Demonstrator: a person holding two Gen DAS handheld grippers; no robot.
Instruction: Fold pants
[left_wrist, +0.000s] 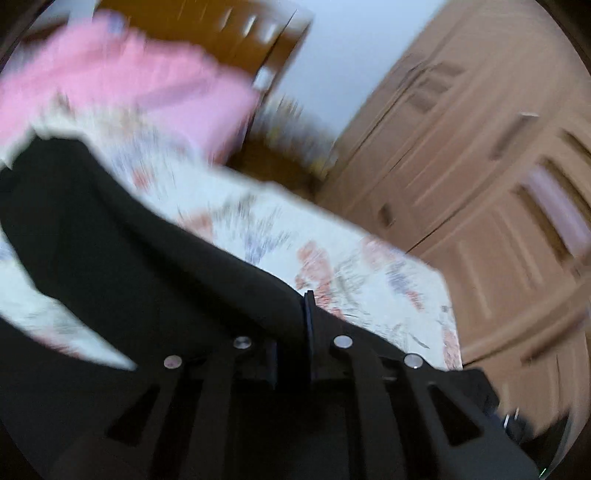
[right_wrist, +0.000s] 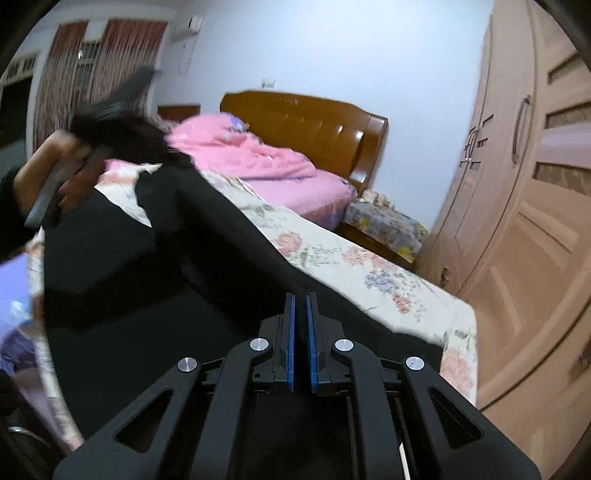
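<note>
Black pants (right_wrist: 155, 258) lie spread on a floral bedsheet (right_wrist: 332, 258). In the right wrist view my right gripper (right_wrist: 301, 299) has its blue pads almost closed, low over the near edge of the pants; whether cloth is pinched is unclear. My left gripper (right_wrist: 92, 147) shows at upper left, held by a hand, with black cloth bunched in it and lifted off the bed. In the blurred left wrist view the left gripper (left_wrist: 308, 295) is shut, with black pants fabric (left_wrist: 129, 240) draped over its fingers.
A pink quilt (right_wrist: 243, 155) lies by the wooden headboard (right_wrist: 314, 125). A nightstand with a floral cover (right_wrist: 388, 225) stands beside the bed. A tall wooden wardrobe (right_wrist: 524, 184) fills the right side, close to the bed's edge.
</note>
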